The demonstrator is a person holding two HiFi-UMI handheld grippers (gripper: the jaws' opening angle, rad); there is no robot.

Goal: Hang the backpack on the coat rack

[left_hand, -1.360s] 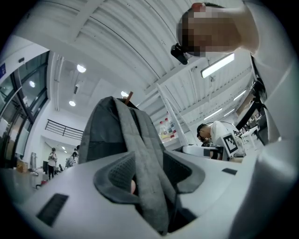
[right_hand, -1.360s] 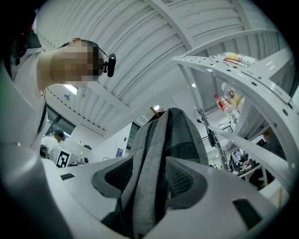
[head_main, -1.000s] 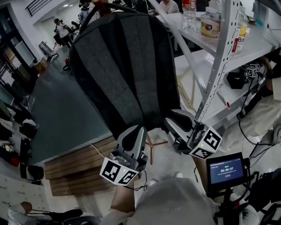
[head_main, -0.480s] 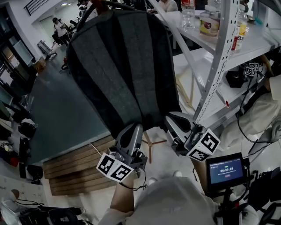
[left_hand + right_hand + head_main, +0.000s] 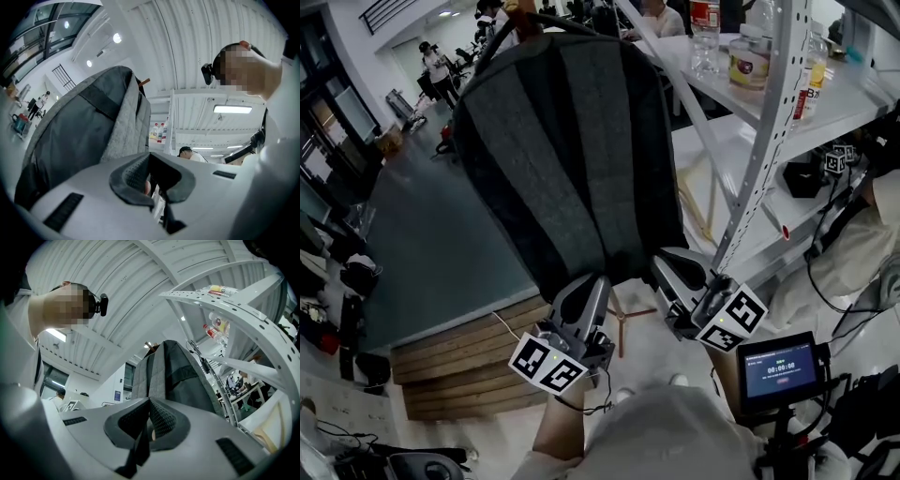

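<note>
the rack peg [image 5: 517,7] is cut off at the head view's top edge, and the lower edge of the backpack [image 5: 567,150] hides both gripper tips there. the backpack hangs upright beside the shelf [image 5: 769,141]. its bottom is just above the left gripper [image 5: 149,158] and right gripper [image 5: 150,403], and whether they touch it is unclear. each is clenched, nothing visible between its pads.

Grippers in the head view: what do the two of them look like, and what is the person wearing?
The left gripper and the right gripper are smooth, rounded, light grey shells with dark dotted pads inside. Each has a white cube printed with black square markers. A thin dark cable loops under the left one. The person wears a pale top.
</note>
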